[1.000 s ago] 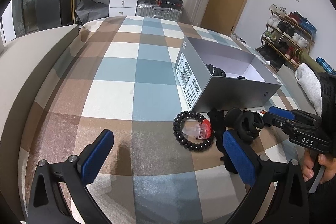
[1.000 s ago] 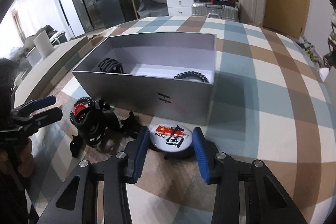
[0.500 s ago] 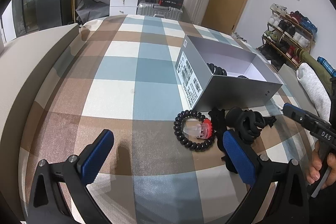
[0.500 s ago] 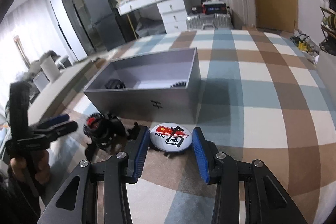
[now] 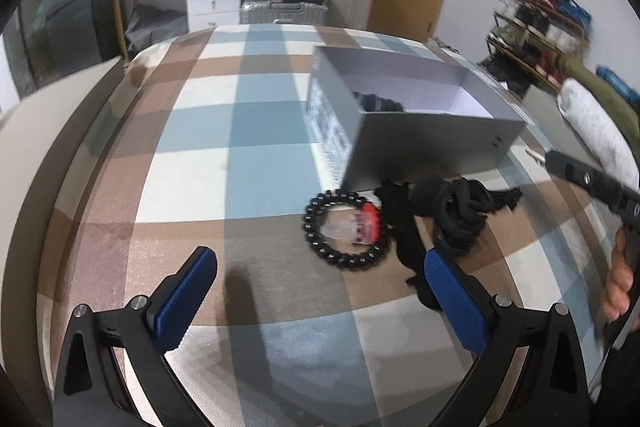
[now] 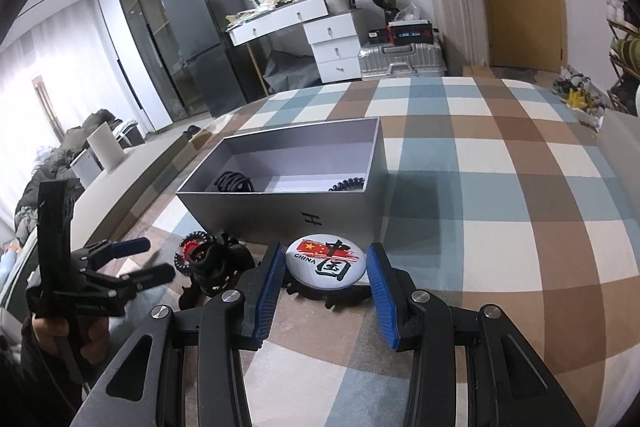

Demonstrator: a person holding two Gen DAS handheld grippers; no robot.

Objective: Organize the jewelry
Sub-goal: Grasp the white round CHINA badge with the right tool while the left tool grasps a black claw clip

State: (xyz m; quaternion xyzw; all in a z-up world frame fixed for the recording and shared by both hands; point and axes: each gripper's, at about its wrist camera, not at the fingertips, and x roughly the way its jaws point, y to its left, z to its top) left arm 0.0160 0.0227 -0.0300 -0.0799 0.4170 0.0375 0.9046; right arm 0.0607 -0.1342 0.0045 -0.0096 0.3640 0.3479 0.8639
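Right wrist view, nearest to me: my right gripper (image 6: 326, 287) is clenched on the round badge (image 6: 325, 259), a blue pad touching each edge, the badge printed with a red flag and "CHINA". Black scraps lie on the checked cloth (image 6: 500, 227) just under it. Left of the badge sits a heap of black hair ties (image 6: 216, 261) with a black coil tie (image 6: 192, 247) around a red clip. Behind the badge stands the grey box (image 6: 288, 211), open-topped, holding a black scrunchie (image 6: 234, 182) at its left end and another coil tie (image 6: 348, 184) at its right. My left gripper (image 6: 148, 259) hangs left of the box, held upright in a hand, fingers parted.

From the left wrist view, the left gripper (image 5: 320, 291) is spread wide and released, above the cloth, the coil tie (image 5: 344, 229) ahead between its pads and the box (image 5: 420, 143) beyond.
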